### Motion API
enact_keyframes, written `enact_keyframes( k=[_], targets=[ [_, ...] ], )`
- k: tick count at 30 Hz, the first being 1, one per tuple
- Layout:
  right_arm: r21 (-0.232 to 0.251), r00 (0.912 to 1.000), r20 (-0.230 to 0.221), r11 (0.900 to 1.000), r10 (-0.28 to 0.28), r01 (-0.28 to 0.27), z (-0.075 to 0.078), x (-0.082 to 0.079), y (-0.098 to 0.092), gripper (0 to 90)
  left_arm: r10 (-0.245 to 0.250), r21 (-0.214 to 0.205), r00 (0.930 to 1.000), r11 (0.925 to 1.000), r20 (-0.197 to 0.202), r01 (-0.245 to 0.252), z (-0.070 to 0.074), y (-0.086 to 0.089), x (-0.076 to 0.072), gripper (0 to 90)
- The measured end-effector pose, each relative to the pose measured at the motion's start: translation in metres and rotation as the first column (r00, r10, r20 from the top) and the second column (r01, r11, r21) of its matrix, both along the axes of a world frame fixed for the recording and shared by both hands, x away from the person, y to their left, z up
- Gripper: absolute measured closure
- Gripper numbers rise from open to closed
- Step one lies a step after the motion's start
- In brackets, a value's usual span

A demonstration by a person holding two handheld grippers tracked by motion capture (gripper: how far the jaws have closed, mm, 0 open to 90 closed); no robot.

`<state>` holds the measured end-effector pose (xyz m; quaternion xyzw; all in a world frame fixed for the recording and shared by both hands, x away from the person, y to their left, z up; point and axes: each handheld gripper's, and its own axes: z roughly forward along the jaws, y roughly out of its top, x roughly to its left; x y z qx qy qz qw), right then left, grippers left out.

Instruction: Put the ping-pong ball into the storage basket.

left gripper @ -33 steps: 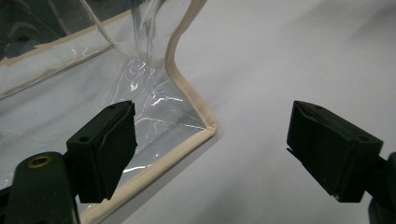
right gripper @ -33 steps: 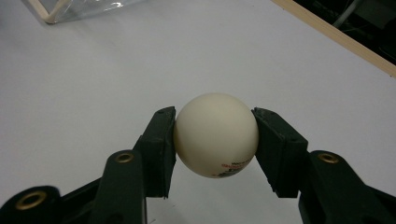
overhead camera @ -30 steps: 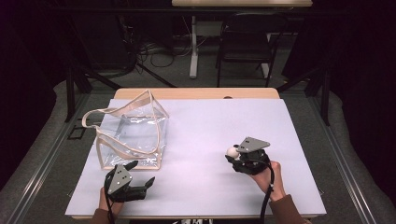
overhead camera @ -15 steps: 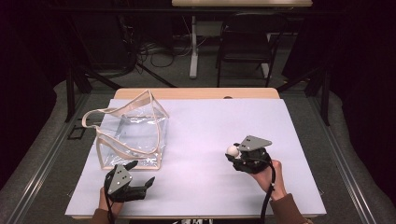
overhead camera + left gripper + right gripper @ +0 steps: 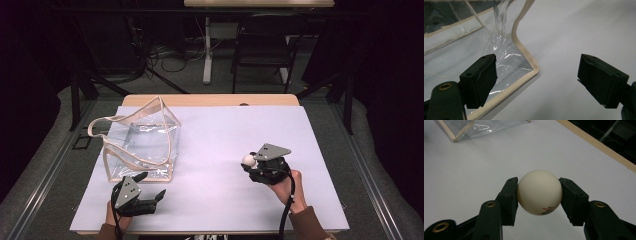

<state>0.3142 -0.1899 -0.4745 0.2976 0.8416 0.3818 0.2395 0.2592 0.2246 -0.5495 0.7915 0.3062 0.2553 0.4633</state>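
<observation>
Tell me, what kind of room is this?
Probably a lab or recording studio: a table under a white sheet, ringed by dark curtains, cables on the floor behind. A person's left gripper nears a clear bag; the right gripper clamps a white ball.

Ball (image 5: 539,192) cream w/ red-black print; bag (image 5: 140,142) clear, beige trim.

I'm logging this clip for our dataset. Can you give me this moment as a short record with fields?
held item: white ball
holder: right gripper, shut on the ball
left gripper: open, nothing between its jaws, by the bag's near corner
bag: clear bag with beige trim, at the table's left
surface: white table cover
</observation>
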Motion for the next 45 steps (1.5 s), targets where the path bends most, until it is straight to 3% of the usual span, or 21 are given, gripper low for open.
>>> enact_keyframes(
  k=[45],
  targets=[
    [0.008,0.999,0.038,0.9997,0.022,-0.022,0.026,0.013,0.01,50.8,0.002,0.008,0.9999,1.0,-0.01,-0.002,0.0,-0.001,0.0,16.1]
  ],
)
